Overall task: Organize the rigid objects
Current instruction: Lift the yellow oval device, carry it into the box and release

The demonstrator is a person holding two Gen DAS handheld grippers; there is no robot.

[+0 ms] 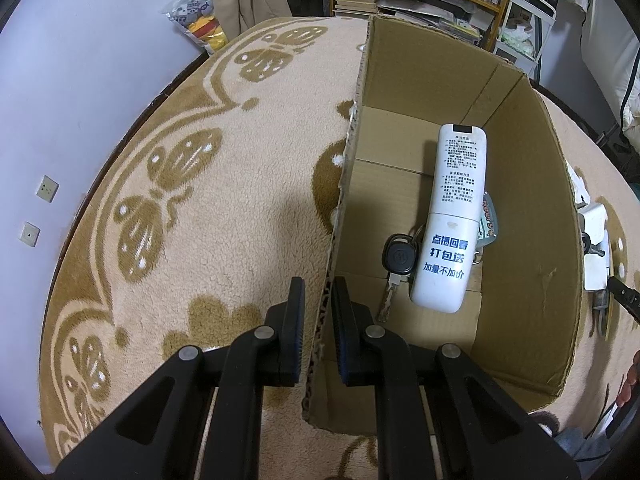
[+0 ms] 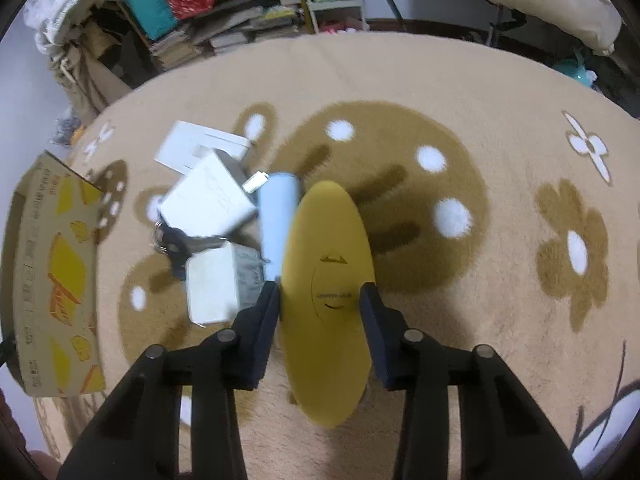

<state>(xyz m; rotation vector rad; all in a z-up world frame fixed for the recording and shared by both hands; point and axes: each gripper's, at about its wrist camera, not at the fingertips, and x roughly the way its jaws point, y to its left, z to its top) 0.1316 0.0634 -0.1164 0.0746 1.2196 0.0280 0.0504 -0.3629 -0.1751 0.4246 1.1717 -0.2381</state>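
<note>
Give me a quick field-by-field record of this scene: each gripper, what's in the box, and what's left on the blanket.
left gripper: shut on cardboard box wall
right gripper: around yellow oval object, pads touching its sides
in box: white remote, black key
on blanket: white adapters, light blue object
</note>
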